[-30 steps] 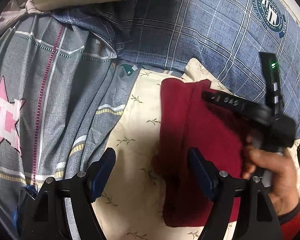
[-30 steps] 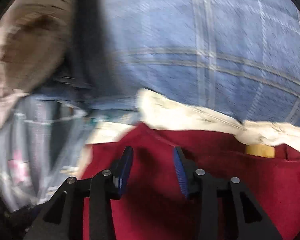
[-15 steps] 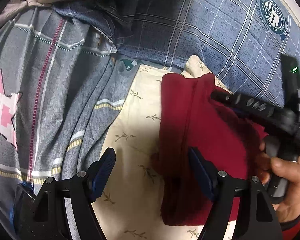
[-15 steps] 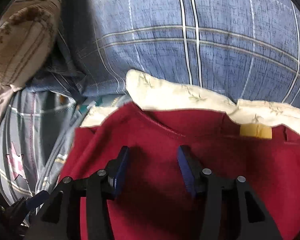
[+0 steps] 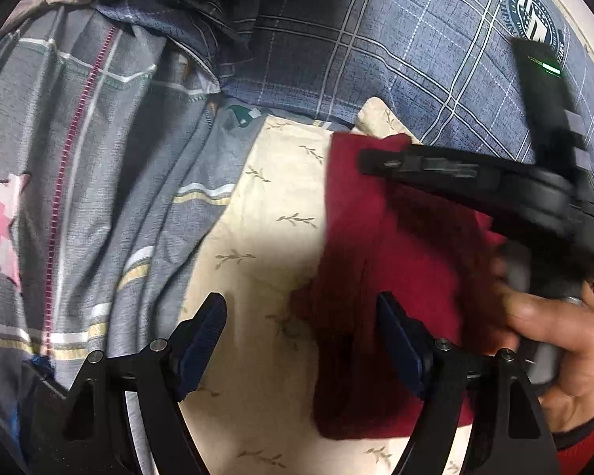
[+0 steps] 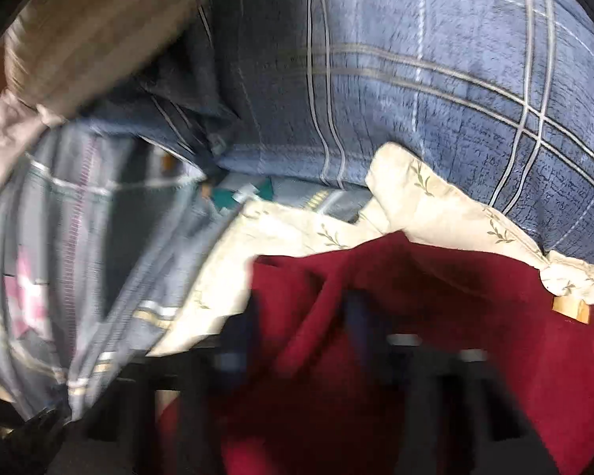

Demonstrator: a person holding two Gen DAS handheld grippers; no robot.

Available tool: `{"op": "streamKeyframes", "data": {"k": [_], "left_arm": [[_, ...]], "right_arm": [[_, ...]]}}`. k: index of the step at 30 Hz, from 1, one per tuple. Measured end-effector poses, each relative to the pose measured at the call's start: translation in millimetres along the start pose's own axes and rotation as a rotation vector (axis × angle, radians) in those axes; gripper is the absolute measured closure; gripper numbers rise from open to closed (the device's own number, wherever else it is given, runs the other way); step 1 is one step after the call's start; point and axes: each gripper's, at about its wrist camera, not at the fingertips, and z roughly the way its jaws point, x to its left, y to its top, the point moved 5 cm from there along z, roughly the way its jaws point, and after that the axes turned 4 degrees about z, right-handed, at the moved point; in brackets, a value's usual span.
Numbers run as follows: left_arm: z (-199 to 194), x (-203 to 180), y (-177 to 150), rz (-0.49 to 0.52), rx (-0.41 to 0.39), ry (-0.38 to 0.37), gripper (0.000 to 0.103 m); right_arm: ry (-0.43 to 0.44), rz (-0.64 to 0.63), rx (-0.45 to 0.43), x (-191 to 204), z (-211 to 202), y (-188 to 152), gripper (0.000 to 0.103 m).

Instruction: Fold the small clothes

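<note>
A dark red garment [image 5: 392,261] lies folded on a cream leaf-print cloth [image 5: 265,237] on the bed. My left gripper [image 5: 301,328] is open and empty, its fingers straddling the garment's left edge just above the cloth. My right gripper [image 5: 366,156] reaches over the garment's top from the right, held by a hand [image 5: 554,336]. In the right wrist view the right gripper [image 6: 305,316] is blurred, its fingers apart over a raised fold of the red garment [image 6: 455,356], which has a tan label [image 6: 570,308].
A blue plaid pillow [image 5: 415,59] lies behind the garment. A grey patterned quilt with a pink star [image 5: 79,198] covers the left side. A striped beige pillow [image 6: 79,39] sits at the far left corner.
The right gripper has swung left across the garment's top and moves fast, blurring its view. A fold of red fabric has risen between its fingers. The left gripper has stayed put.
</note>
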Motion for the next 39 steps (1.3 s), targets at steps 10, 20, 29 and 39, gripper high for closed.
{"op": "streamKeyframes", "data": {"k": [10, 20, 29, 39], "left_arm": [[2, -24, 11, 0.021, -0.055, -0.11, 0.075], [-40, -49, -1, 0.204, -0.166, -0.186, 0.076], [-45, -38, -20, 0.229, -0.12, -0.114, 0.031], [-66, -119, -20, 0.296, -0.184, -0.363, 0.079]], "right_arm": [[0.154, 0.146, -0.017, -34, -46, 5, 0.075], [0.182, 0.117, 0.022, -9, -48, 2, 0.024], [0.126, 0.073, -0.041, -28, -56, -3, 0.079], [0.152, 0.104, -0.136, -58, -113, -2, 0.084]]}}
